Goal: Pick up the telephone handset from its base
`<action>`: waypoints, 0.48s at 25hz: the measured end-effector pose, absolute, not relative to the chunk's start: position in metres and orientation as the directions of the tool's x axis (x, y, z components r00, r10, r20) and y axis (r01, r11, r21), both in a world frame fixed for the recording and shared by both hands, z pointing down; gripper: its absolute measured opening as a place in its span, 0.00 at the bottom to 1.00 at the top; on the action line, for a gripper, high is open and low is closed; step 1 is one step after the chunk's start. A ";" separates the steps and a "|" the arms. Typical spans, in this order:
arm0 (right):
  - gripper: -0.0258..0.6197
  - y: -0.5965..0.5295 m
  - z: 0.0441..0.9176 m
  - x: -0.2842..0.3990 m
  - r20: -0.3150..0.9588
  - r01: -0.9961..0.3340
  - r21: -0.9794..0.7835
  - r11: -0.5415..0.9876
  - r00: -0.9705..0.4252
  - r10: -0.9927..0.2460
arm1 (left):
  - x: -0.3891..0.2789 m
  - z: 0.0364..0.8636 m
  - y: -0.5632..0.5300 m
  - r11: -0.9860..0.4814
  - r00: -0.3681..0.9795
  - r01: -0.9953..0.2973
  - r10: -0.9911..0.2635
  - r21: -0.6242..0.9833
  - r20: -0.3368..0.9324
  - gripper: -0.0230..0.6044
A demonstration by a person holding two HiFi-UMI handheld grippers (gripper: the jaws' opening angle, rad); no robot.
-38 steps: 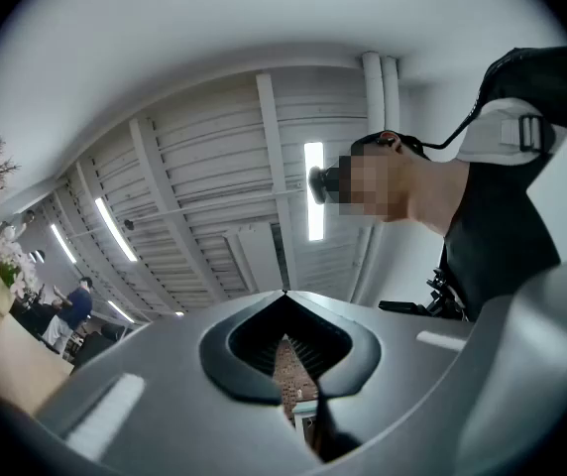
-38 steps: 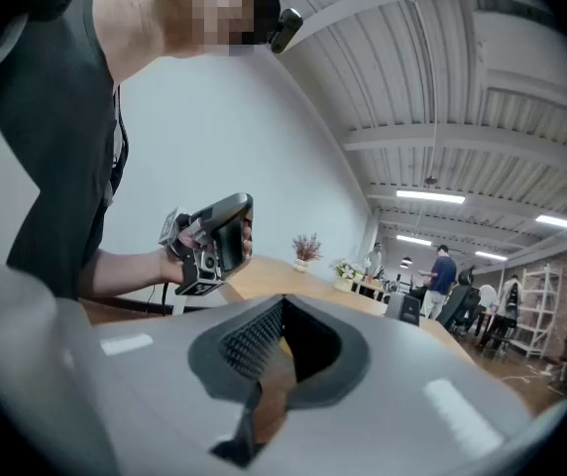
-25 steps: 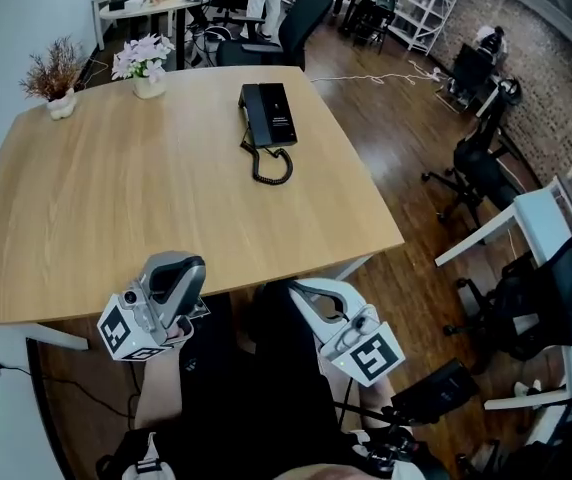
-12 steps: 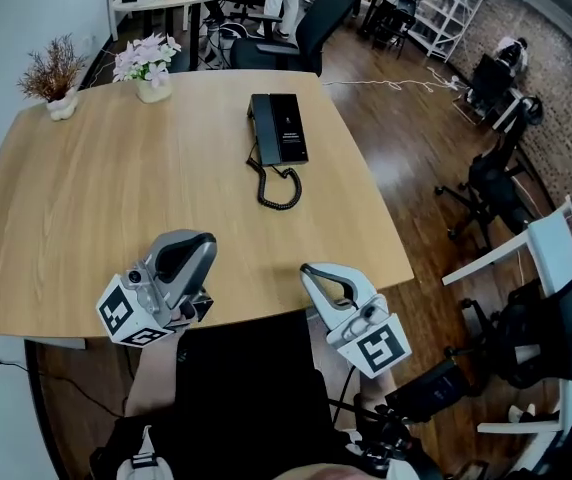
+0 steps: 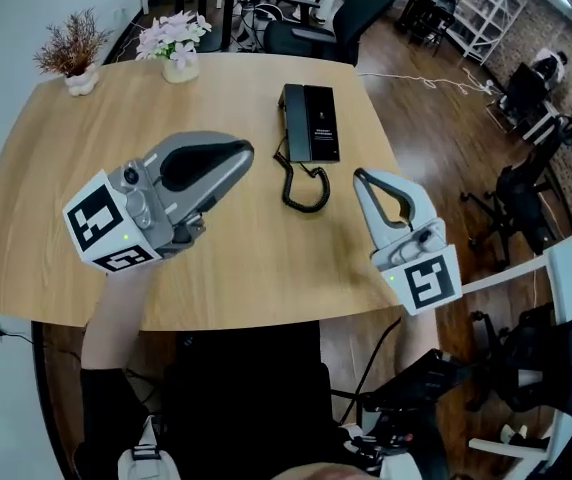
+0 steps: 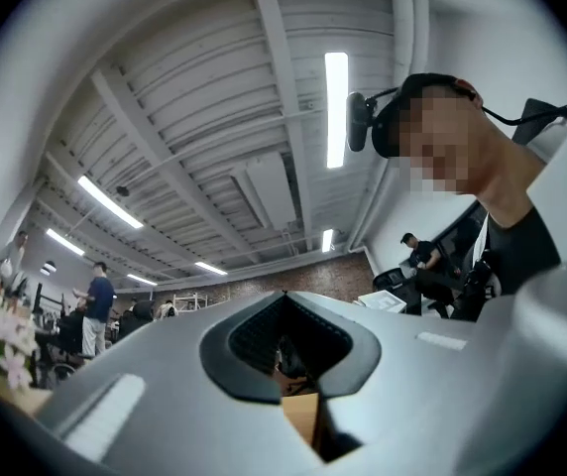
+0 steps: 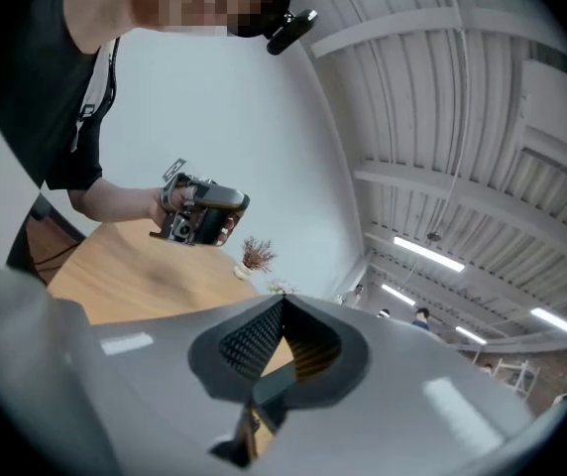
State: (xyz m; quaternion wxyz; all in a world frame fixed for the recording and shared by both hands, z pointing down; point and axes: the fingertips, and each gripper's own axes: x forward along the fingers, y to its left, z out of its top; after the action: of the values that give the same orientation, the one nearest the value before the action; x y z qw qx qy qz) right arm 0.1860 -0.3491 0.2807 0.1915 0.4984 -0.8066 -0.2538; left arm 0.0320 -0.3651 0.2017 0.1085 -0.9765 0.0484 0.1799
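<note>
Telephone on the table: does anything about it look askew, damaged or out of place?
Nothing stands out. The handset lies seated on the base, and the coiled cord rests in a loose loop on the table just in front of it.

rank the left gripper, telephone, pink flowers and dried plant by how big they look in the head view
1. left gripper, by far the largest, though it is nearest the camera, which inflates it
2. telephone
3. pink flowers and dried plant: they look about alike, so no ranking between them
</note>
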 end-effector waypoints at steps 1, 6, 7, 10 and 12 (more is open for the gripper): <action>0.04 -0.362 0.273 0.189 0.048 -0.701 0.609 0.370 -0.433 -0.900 | 0.038 0.191 -0.376 -0.963 0.940 -0.139 -0.054 -0.232 -0.337 0.04; 0.04 -0.436 0.244 0.203 -0.078 -0.761 0.548 0.347 -0.459 -0.885 | 0.082 0.223 -0.486 -0.982 0.955 -0.181 -0.188 0.052 -0.229 0.05; 0.04 -0.451 0.247 0.212 -0.090 -0.783 0.527 0.330 -0.438 -0.895 | 0.092 0.247 -0.511 -0.968 0.955 -0.172 -0.210 0.182 -0.210 0.12; 0.04 -0.490 0.273 0.248 -0.091 -0.850 0.461 0.254 -0.330 -0.939 | 0.118 0.327 -0.566 -0.866 0.958 -0.204 -0.273 0.457 -0.089 0.27; 0.04 -0.511 0.294 0.271 -0.094 -0.883 0.426 0.196 -0.258 -0.962 | 0.131 0.363 -0.589 -0.808 0.951 -0.258 -0.310 0.529 -0.011 0.32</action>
State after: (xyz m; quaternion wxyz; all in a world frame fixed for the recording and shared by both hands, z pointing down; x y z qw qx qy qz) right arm 0.2710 -0.5112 0.2940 0.0971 0.6012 -0.7671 -0.2017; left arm 0.1309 -0.5891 0.3634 -0.2710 -0.9496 0.1496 0.0485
